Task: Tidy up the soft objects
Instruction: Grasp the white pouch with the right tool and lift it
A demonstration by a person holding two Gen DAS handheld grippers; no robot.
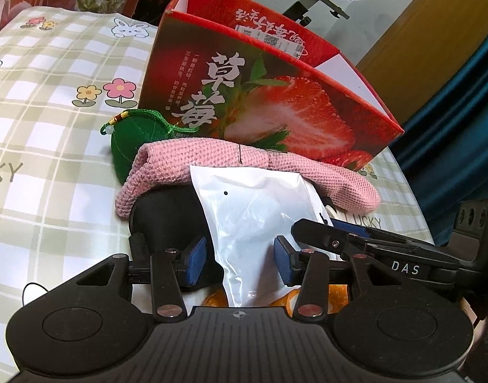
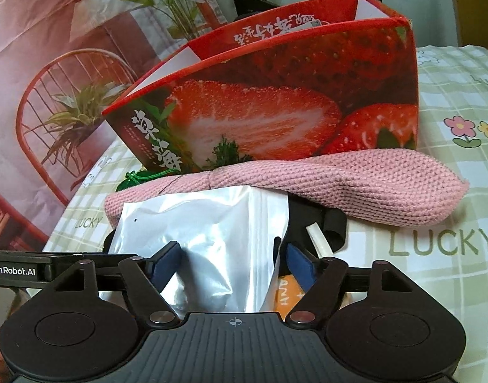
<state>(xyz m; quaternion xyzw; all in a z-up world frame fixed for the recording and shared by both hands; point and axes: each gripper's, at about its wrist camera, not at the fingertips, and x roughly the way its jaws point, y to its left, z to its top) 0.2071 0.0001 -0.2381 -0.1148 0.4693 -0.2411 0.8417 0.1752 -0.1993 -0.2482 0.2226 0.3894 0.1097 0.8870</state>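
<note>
Left wrist view
Pouch: a glossy white plastic pouch (image 1: 253, 223), crinkled, with a small black dot near its top, stands between the blue pads of the left gripper (image 1: 240, 260).
Left fingers: partly spread; both pads (image 1: 196, 260) meet the pouch's narrow lower part, pinching it.
Behind: a pink ribbed knitted hat (image 1: 212, 156) arches over a matte black soft item (image 1: 167, 217); a green stitched fabric sachet (image 1: 129, 146) with a cord and bead lies at its left.
Box: an open red glossy cardboard box printed with strawberries (image 1: 276, 105) stands on the green-checked tablecloth (image 1: 52, 102).
Other tool: the right gripper's black finger (image 1: 355, 239) reaches in from the right.

Right wrist view
Right fingers: the right gripper (image 2: 231, 265) stands wide; the silvery pouch (image 2: 209, 242) sits between the pads (image 2: 300, 265), the right one clear of it, the left just at its crease.
Under: an orange printed packet (image 2: 287, 296).
Hat: knitted hat (image 2: 339, 185) touching the box (image 2: 276, 102).
</note>
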